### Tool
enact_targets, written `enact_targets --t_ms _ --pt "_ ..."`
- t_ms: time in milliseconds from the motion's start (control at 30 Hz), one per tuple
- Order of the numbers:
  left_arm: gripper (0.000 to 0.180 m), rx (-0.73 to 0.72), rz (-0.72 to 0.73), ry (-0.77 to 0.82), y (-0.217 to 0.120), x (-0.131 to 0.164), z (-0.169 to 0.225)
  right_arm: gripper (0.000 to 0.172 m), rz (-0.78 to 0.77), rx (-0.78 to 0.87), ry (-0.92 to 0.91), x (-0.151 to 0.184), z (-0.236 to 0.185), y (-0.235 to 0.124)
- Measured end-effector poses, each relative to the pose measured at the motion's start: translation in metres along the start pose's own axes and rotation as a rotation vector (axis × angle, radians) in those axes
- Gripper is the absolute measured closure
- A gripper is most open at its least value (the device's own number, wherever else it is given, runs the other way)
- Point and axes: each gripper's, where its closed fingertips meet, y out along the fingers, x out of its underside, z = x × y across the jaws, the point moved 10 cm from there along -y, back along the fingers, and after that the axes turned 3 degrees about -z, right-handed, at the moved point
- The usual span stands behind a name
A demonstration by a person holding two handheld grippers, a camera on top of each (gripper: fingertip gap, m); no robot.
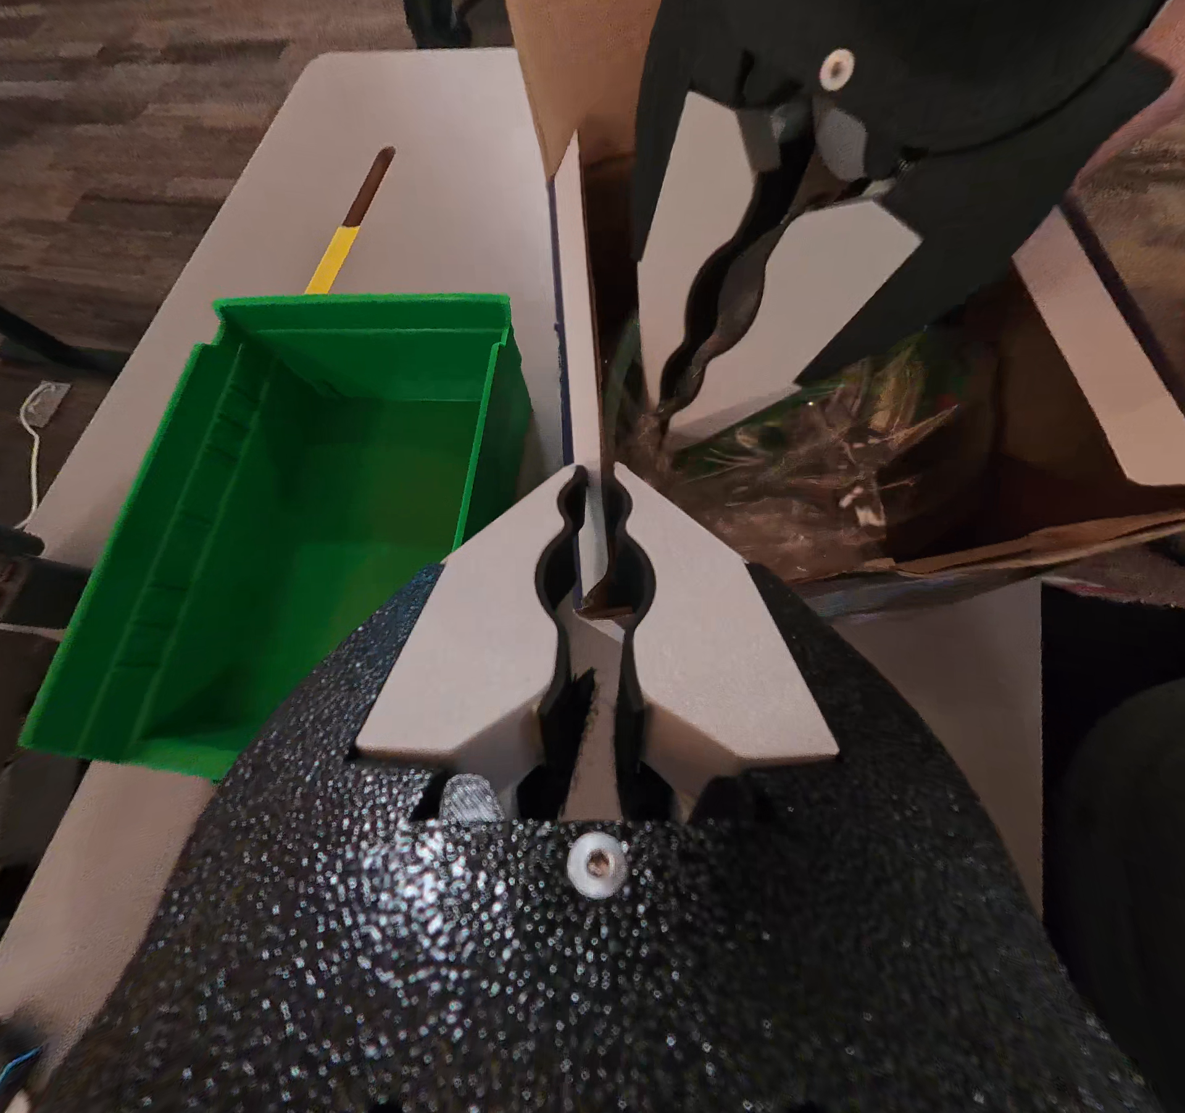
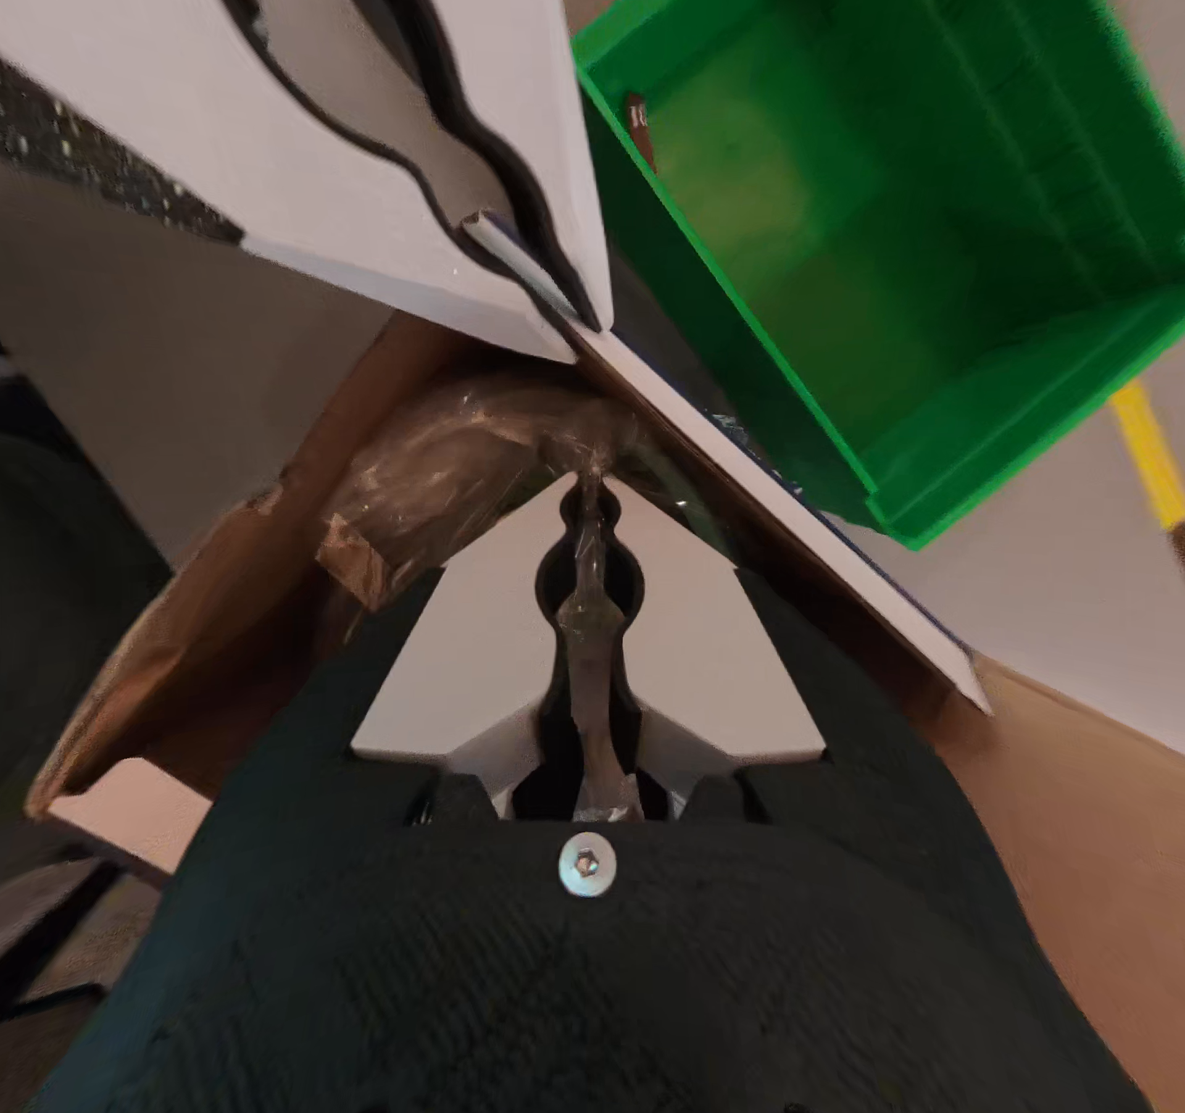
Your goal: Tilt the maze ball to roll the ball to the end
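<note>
An open cardboard box (image 1: 962,441) stands on the table. In it lies an object wrapped in clear plastic (image 1: 801,460) with green showing through; what it is I cannot tell. My left gripper (image 1: 599,479) is shut on the box's upright white-faced flap (image 1: 577,312). My right gripper (image 2: 591,479) is shut on a pinch of the clear plastic wrap (image 2: 449,460) inside the box (image 2: 192,633). The right gripper (image 1: 667,421) also shows in the left wrist view, reaching down into the box. The left gripper (image 2: 587,312) shows in the right wrist view, on the flap (image 2: 769,486).
A green open bin (image 1: 359,306) stands on the grey table (image 1: 417,139) just left of the box; a small brown thing (image 2: 641,126) lies at its wall (image 2: 737,325). A yellow-and-brown stick (image 1: 349,229) lies beyond the bin. Carpet floor surrounds the table.
</note>
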Motion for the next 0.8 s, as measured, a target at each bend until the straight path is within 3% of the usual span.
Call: enact_targets --t_ms 167,333,533,700,800 --pt "0.176 -0.022 0.098 0.013 0.002 0.008 0.005 0.172 0.023 0.174 -0.177 0.006 -0.011 -0.009" --pt "0.180 -0.111 0.184 0.037 0.001 0.023 0.006 0.172 0.221 0.345 -0.209 0.021 -0.020 -0.052" --pt "0.180 -0.123 0.358 -0.075 -0.013 0.036 -0.002 0.172 0.415 0.542 -0.208 0.041 -0.020 -0.090" --pt "0.146 -0.137 0.548 -0.061 -0.028 0.042 0.001 0.172 0.540 0.731 -0.257 0.038 -0.021 -0.111" --pt "0.131 -0.026 0.666 0.028 -0.035 0.043 0.018 0.172 0.632 0.804 -0.245 0.036 -0.019 -0.125"
